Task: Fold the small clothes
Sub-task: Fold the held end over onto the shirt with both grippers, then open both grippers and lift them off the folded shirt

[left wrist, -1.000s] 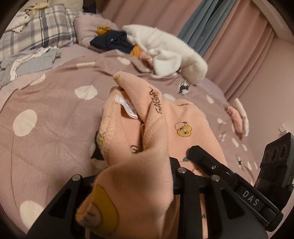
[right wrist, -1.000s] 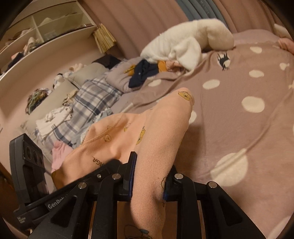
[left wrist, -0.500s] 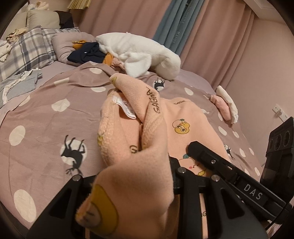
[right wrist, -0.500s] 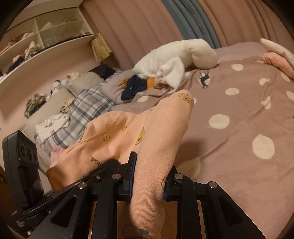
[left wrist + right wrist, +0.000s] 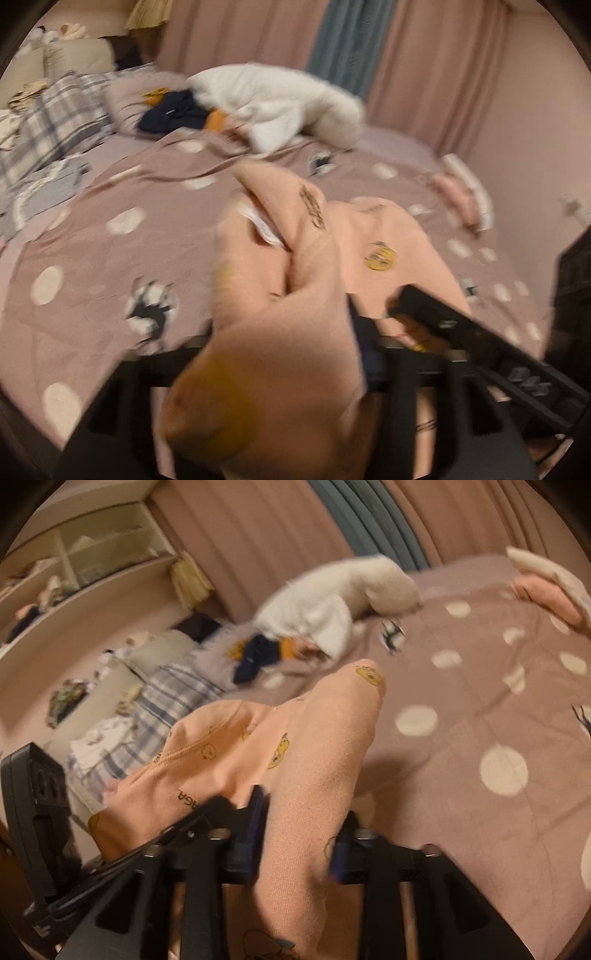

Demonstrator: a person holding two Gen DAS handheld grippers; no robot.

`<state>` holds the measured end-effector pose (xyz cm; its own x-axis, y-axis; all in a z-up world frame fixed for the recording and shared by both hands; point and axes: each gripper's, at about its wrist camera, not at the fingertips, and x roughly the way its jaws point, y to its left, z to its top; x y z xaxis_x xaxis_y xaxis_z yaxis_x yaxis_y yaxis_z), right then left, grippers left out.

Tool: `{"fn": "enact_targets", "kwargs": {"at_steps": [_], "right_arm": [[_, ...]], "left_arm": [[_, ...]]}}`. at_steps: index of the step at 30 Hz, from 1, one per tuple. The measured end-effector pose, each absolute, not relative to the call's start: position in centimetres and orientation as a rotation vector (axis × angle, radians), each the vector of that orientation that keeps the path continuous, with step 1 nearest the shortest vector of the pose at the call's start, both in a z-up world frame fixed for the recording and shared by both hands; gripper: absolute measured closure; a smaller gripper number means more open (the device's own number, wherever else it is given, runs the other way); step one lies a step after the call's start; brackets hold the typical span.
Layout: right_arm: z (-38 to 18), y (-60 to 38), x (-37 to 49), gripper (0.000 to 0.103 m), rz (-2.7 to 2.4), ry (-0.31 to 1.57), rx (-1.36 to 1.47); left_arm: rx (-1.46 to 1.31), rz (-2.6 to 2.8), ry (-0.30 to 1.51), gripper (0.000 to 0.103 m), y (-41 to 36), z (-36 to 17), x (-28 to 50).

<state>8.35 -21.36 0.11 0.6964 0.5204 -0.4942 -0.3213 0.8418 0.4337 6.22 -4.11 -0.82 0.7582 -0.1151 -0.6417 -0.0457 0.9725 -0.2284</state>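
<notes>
- Left wrist view is motion-blurred: the left gripper (image 5: 295,369) is clamped on a bunched fold of the peach garment (image 5: 388,236), which hides its left finger.
- Right wrist view: the right gripper (image 5: 295,834) pinches another fold of the garment, held above the dotted bedspread (image 5: 480,709).
- The garment's lower edge is cut off by the frame; its print is hard to read.

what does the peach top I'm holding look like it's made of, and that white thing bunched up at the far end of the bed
The peach top looks like a soft cotton-type knit with a matte finish: a stitched seam and printed cartoon motifs show outside, and its turned-out inner face seems fuzzy, perhaps brushed fleece, though blur leaves this open. The white bundle looks like thick plush or fleece, with puffy, fluffy edges.
</notes>
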Motion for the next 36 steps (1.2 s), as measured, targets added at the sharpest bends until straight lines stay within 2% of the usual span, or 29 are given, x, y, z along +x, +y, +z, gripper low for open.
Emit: {"fn": "enact_targets", "kwargs": {"at_steps": [1, 2, 3, 8, 14, 22, 25, 36], "right_arm": [[-0.1, -21.5, 8.5, 0.042, 0.461, 0.66, 0.336], [-0.3, -21.5, 8.5, 0.037, 0.428, 0.673, 0.336], [-0.4, -21.7, 8.5, 0.031, 0.41, 0.675, 0.332], [0.0, -22.2, 7.4, 0.019, 0.363, 0.683, 0.323], [-0.8, -22.2, 7.5, 0.019, 0.263, 0.776, 0.294], [-1.5, -22.3, 7.4, 0.015, 0.222, 0.83, 0.29], [-1.5, -22.3, 7.2, 0.01, 0.21, 0.833, 0.279], [-1.9, -20.5, 6.1, 0.01, 0.176, 0.87, 0.197]], "left_arm": [[-0.24, 0.006, 0.697, 0.015, -3.6, -1.0, 6.0], [-0.234, 0.028, 0.683, 0.005, -3.2, -1.1, 5.8], [-0.21, 0.035, 0.672, 0.001, -2.9, -1.2, 5.6], [-0.124, 0.012, 0.738, 0.001, -2.5, -2.9, 5.3], [-0.198, -0.07, 0.828, 0.0, -2.2, -4.6, 5.2], [-0.175, -0.098, 0.793, 0.0, -2.7, -4.1, 3.7], [-0.16, -0.102, 0.775, 0.0, -2.7, -3.9, 3.0], [-0.157, -0.045, 0.778, 0.0, -2.5, -4.8, 2.8]]}}
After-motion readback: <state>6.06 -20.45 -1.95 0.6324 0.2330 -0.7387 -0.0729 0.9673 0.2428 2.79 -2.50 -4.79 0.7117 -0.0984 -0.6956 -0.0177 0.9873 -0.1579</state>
